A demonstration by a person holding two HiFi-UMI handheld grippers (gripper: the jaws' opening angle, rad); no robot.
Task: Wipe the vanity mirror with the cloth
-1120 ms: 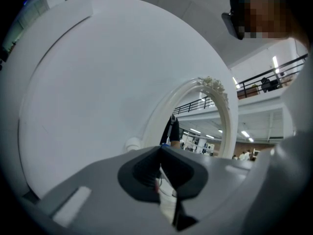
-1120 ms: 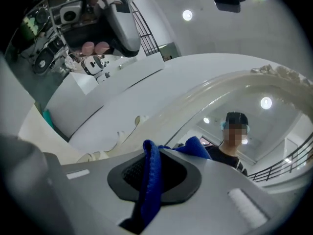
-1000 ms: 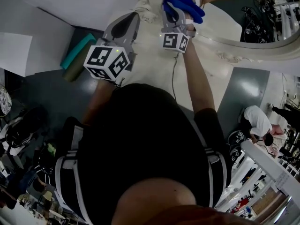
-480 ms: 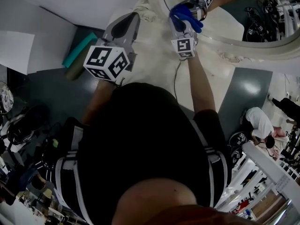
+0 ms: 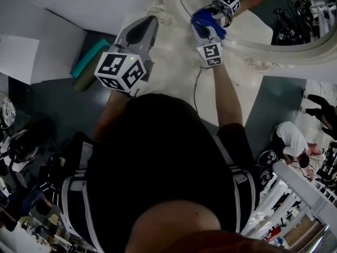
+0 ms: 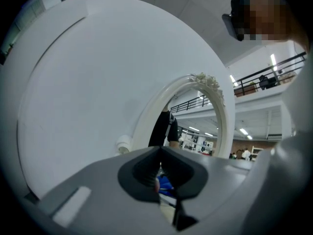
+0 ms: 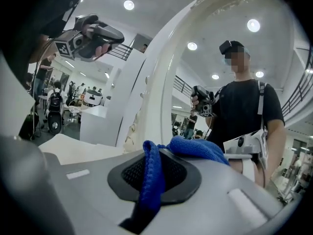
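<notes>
The right gripper (image 5: 204,29) has its jaws clamped on the blue cloth (image 5: 208,19), which lies against the vanity mirror (image 5: 260,28) just inside its frame. Left of the mirror, the left gripper (image 5: 141,29) hovers with its jaws closed and empty.

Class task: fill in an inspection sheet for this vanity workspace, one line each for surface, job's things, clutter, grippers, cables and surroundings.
Surface: cream vanity top, ornate-edged.
Job's things: blue cloth, gripped; vanity mirror, white ornate frame, standing on the top.
Clutter: teal roll on the floor beside the vanity.
Grippers: right gripper shut on the cloth, close against the glass; left gripper shut, empty, held back from the mirror.
Cables: thin cable across the top below the right gripper.
Surroundings: open hall; person crouched on the floor at right.
</notes>
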